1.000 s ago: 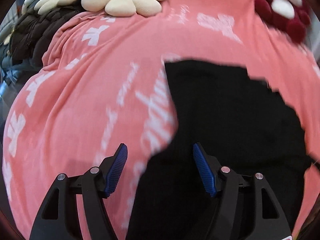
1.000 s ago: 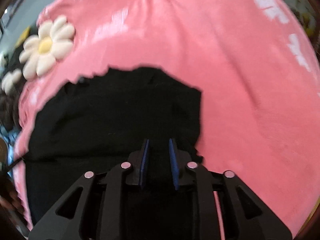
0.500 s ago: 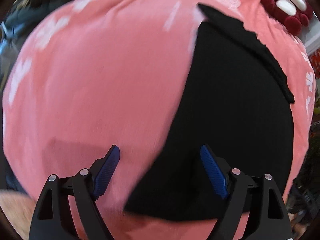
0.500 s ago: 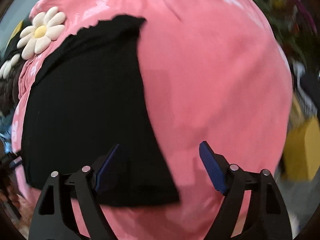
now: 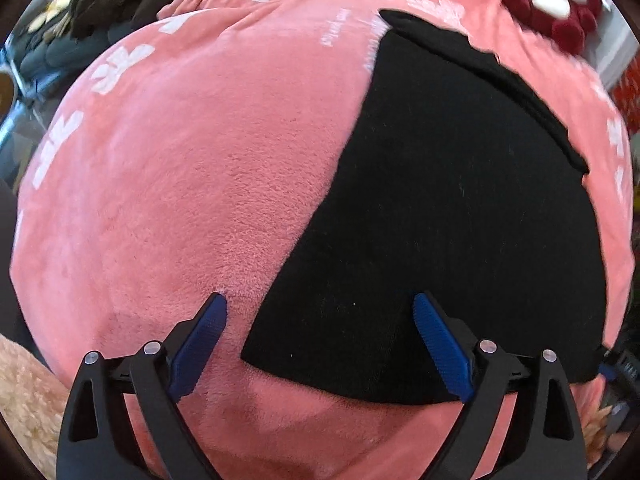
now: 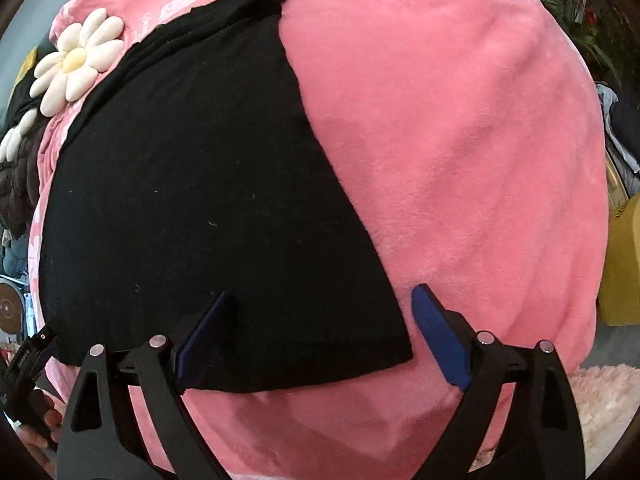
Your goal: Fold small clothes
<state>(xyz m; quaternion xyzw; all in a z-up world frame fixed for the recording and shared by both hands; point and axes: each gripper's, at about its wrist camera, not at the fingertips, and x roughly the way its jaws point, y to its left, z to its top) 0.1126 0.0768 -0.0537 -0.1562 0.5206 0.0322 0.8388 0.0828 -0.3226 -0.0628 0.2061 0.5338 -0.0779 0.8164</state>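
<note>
A black garment [image 5: 452, 208] lies flat on a pink fleece blanket [image 5: 192, 184], with a folded band along its far edge. My left gripper [image 5: 320, 312] is open and empty, its jaws straddling the garment's near left corner. In the right wrist view the same black garment [image 6: 200, 184] lies flat on the blanket [image 6: 460, 140]. My right gripper [image 6: 324, 312] is open and empty, its jaws straddling the near right corner. The left gripper's body [image 6: 28, 364] shows at the left edge of the right wrist view.
A white daisy-shaped cushion [image 6: 76, 64] lies past the garment's far left side. A dark red and white plush [image 5: 560, 4] sits at the far right. Dark quilted clothing [image 5: 112, 0] is piled at the far left. A yellow box [image 6: 624, 264] stands right of the bed.
The right gripper, nearly shut on the black garment a second ago, has opened and let it go. Both grippers drew back to the garment's near corners; the garment now lies flat.
</note>
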